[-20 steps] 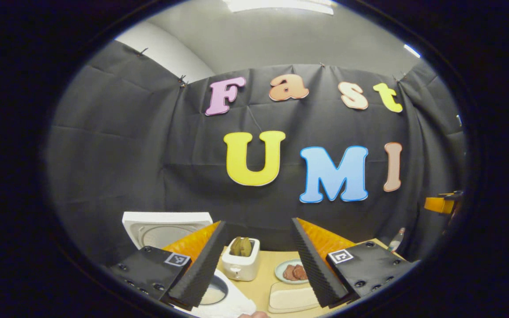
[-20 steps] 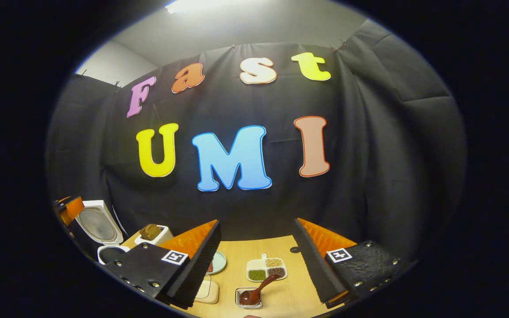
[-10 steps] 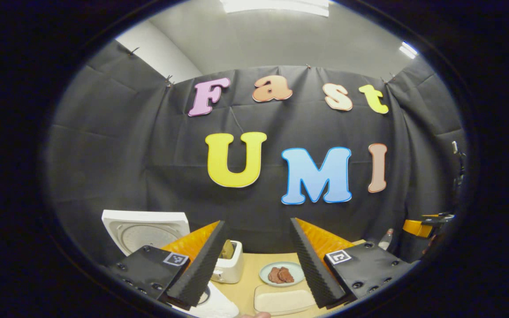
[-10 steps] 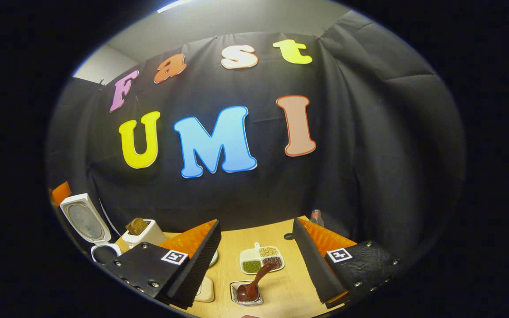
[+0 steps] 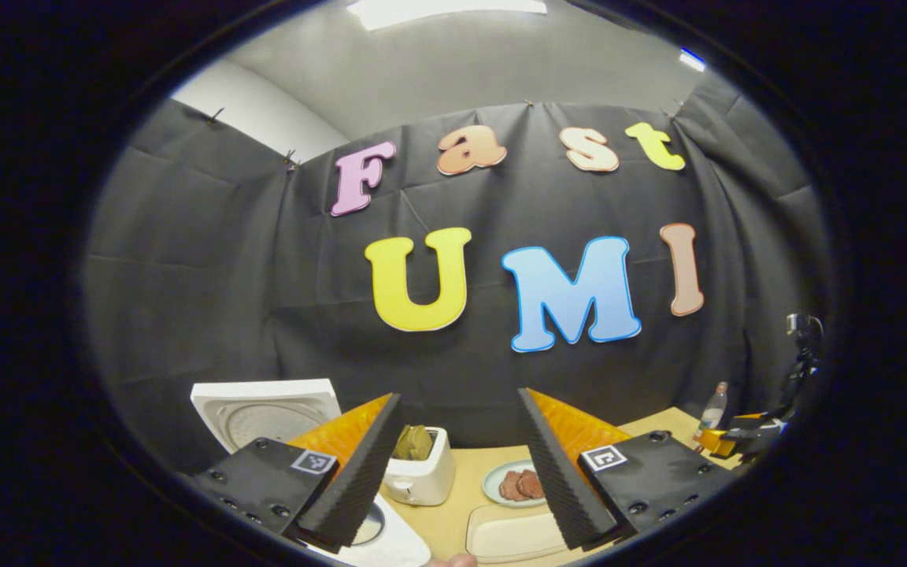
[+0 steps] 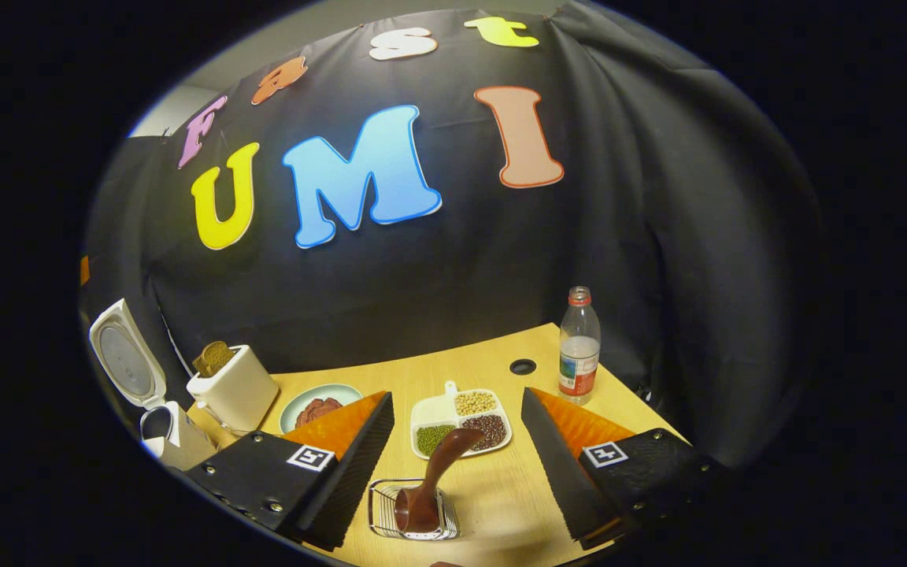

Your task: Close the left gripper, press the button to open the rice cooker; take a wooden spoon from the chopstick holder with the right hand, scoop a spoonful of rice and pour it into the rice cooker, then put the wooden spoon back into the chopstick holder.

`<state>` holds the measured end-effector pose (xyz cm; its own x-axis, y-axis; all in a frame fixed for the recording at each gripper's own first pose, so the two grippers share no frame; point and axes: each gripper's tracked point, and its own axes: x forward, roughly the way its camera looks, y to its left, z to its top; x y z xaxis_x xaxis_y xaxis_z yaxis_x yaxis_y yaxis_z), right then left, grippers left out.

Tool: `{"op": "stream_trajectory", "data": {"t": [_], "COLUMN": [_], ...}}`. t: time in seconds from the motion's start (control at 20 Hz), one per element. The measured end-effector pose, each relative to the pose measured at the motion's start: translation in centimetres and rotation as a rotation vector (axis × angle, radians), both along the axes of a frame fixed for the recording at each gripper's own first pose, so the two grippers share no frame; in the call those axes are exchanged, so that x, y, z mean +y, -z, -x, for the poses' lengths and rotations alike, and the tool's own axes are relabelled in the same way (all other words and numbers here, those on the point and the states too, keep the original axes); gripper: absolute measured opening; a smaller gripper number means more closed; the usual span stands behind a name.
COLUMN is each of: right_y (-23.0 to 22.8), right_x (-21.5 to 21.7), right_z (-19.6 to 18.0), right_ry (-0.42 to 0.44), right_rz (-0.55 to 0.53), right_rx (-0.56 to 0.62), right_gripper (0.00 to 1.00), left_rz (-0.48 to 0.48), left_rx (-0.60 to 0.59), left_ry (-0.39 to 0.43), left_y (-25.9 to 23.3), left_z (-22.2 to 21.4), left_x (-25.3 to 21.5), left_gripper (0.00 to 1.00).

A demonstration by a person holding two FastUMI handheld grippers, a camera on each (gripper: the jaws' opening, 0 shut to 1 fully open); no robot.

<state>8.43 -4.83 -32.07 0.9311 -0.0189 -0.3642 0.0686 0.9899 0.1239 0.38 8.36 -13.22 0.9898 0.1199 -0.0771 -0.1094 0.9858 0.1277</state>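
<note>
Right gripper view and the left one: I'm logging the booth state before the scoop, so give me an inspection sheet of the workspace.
Surface: wooden table, with a small round hole near the back.
Job's things: rice cooker at left with its lid up; wooden spoon standing in the wire chopstick holder; divided dish of grains behind it.
Clutter: toaster with bread, plate of brown food, water bottle, pale flat block.
Grippers: right gripper open, above the spoon, not touching; left gripper open, holding nothing.
Cables: a thin cord behind the cooker.
Surroundings: black cloth wall, ceiling light.
</note>
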Motion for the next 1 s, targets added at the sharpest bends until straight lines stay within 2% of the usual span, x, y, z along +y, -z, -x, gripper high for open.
{"op": "stream_trajectory", "data": {"t": [0.2,0.25,0.3,0.4,0.5,0.7,0.75,0.8,0.95,1.0], "right_y": [4.2,5.3,6.0,7.1,7.4,7.4,7.6,7.6,7.1,7.0], "right_x": [0.1,0.3,0.5,0.8,0.7,1.8,2.1,2.4,3.5,4.1], "right_z": [-1.4,-1.7,-2.2,-2.8,-3.4,-3.8,-3.7,-3.7,-3.3,-2.9], "right_ry": [-0.020,-0.027,-0.035,-0.042,-0.035,-0.053,-0.061,-0.074,-0.075,-0.086], "right_rz": [0.019,0.030,0.037,0.008,-0.014,-0.083,-0.085,-0.084,-0.156,-0.169], "right_rx": [0.043,0.050,0.058,0.087,0.081,0.073,0.074,0.076,0.085,0.090], "right_gripper": [0.99,0.99,0.99,0.99,0.93,0.64,0.43,0.42,0.26,0.25], "left_rz": [0.036,0.056,0.070,0.071,0.073,0.067,0.066,0.067,0.069,0.063], "left_rx": [0.027,0.051,0.063,0.091,0.136,0.155,0.154,0.155,0.153,0.143], "left_ry": [0.012,0.024,0.029,0.032,0.031,-0.010,-0.023,-0.035,-0.055,-0.060], "left_y": [3.7,5.1,6.1,7.9,9.6,9.7,9.9,9.9,9.6,9.1], "left_z": [-1.0,-1.1,-1.1,-1.0,-0.4,0.5,0.6,0.7,0.8,1.0], "left_x": [-1.6,-2.3,-2.8,-3.0,-2.7,-0.5,0.1,0.6,1.2,1.3], "left_gripper": [0.90,1.00,0.96,0.96,0.96,0.96,0.96,0.96,0.98,1.00]}}
